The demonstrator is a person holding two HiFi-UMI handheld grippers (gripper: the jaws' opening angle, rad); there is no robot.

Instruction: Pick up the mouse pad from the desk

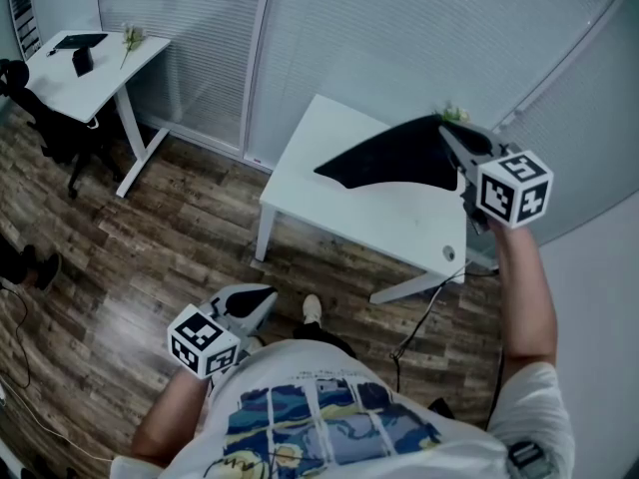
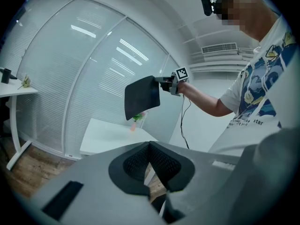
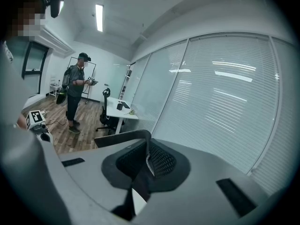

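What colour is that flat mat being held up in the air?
Plain black: the mouse pad shows clearest in the left gripper view.

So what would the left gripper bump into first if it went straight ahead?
Probably the white desk: the left gripper points toward it. The mouse pad hangs higher, held in the right gripper, so it would likely be missed. Depth is hard to judge here.
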